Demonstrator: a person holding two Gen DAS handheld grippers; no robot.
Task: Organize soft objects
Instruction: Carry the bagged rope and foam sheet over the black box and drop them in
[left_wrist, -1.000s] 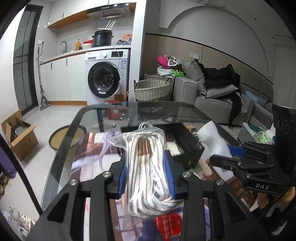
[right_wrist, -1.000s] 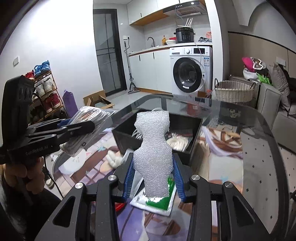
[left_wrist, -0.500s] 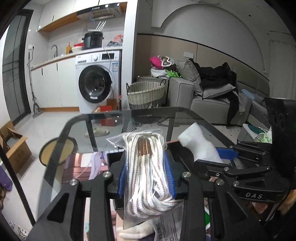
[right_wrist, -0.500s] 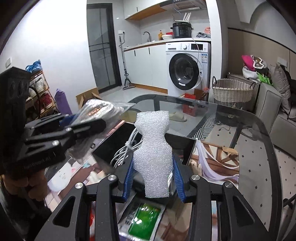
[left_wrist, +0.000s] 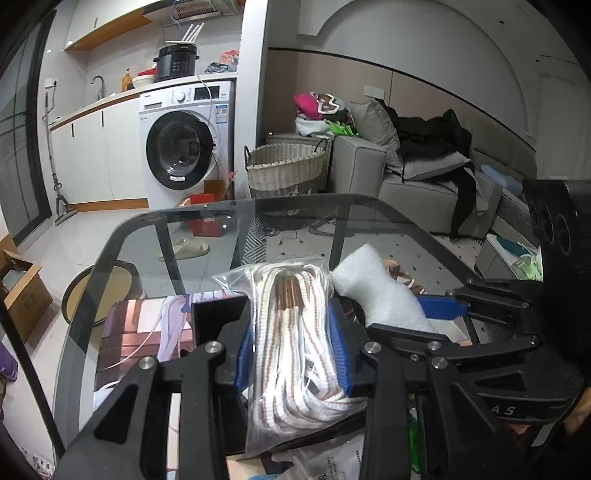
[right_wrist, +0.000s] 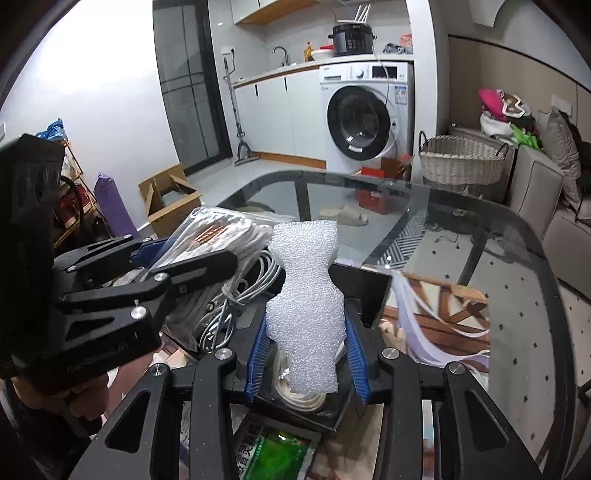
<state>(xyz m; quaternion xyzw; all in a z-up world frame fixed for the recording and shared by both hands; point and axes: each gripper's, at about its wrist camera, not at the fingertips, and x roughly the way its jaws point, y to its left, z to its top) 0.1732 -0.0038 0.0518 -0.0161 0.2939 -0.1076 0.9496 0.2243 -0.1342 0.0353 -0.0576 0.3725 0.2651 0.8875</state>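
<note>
Above the black tray (right_wrist: 373, 291) on the glass table (left_wrist: 303, 218), both tools hang side by side, each with something in its grip. The left gripper (left_wrist: 293, 354) has its blue-padded jaws closed partway around a clear bag of white rope (left_wrist: 291, 343) with thin brown stripes; the bag stands up between the pads and bulges out below them, over the tray's near-left part. The right gripper (right_wrist: 308, 354) is clamped the same way on a white foam piece (right_wrist: 306, 302), which is pinched at its waist and flares out wider above the pads. From the left wrist view the foam sits just to the right of the rope bag, the two nearly touching. Inside the tray, beneath the left tool, a coil of pale grey cable (right_wrist: 236, 291) lies loose, and another bagged white bundle (right_wrist: 299, 391) rests under the foam. Just in front of the tray, a green printed packet (right_wrist: 277, 454) lies flat on the picture mat (right_wrist: 443, 314) that covers the tabletop around the tray.
</note>
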